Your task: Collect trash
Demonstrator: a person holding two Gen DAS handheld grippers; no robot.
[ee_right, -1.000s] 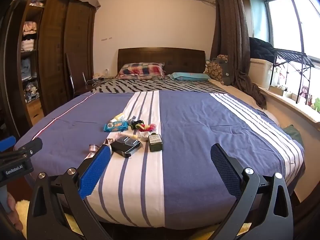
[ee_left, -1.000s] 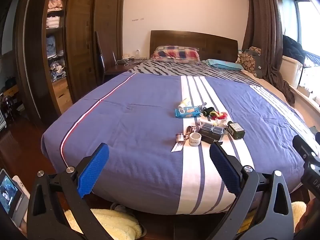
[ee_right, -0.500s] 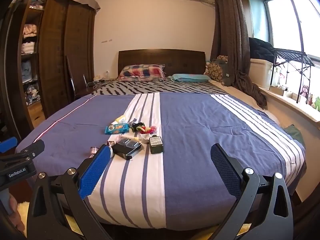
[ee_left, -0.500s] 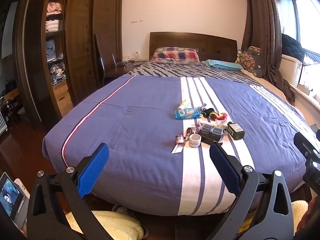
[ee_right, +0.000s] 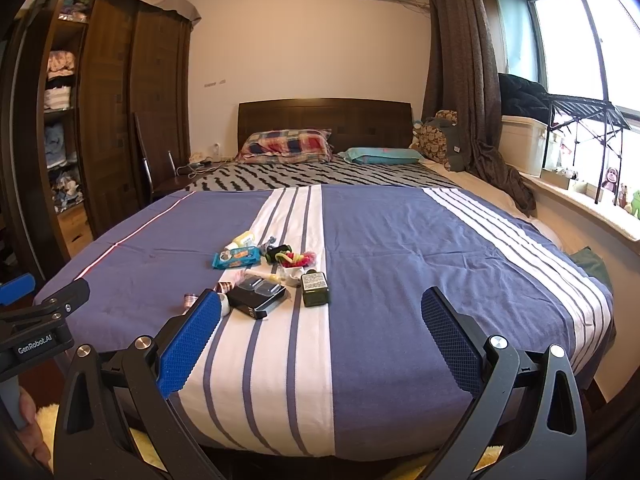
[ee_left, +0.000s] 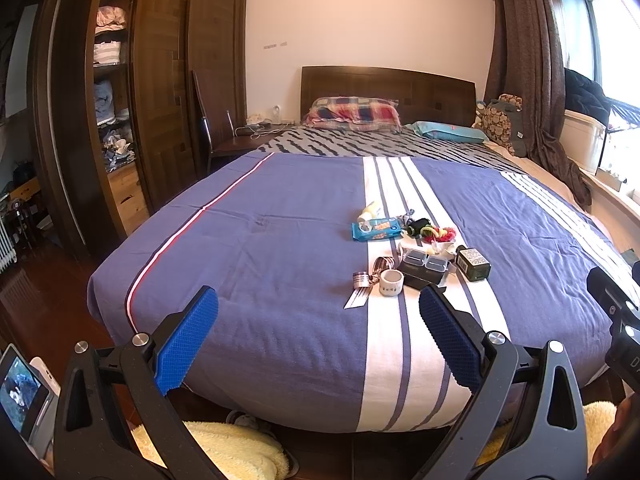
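Presently both tools hang short of the foot of the bed, neither touching anything. The left gripper (ee_left: 318, 342) stands with its blue-padded jaws spread wide and nothing between them; the right gripper (ee_right: 320, 344) is likewise spread and empty. The items to be collected lie in a loose cluster on the white-striped band of the blue bedspread (ee_left: 260, 240), right of centre in the left wrist view and left of centre in the right wrist view. Noted in that cluster: a flat blue plastic snack wrapper (ee_left: 377, 229) at the far edge, a small pale tube or bottle (ee_left: 370, 212) just beyond it, a bundle of red and green elastic bands (ee_left: 438, 233), a black rectangular case with clear lidded compartments (ee_left: 424, 267), a dark green square bottle with a white label (ee_left: 473, 263) just beside the case, a small white roll of tape (ee_left: 391, 282) and a thin white paper strip (ee_left: 357, 299) nearest the foot. Judgement: the wrapper and paper strip are light, limp and slippery, lying flat on soft fabric; they are best pinched at a raised edge or corner, with care not to gather bedspread. The tape roll is stiff and should take a grip across its rim. The bottle looks heavier and possibly glass. No bin or bag shows in either view.
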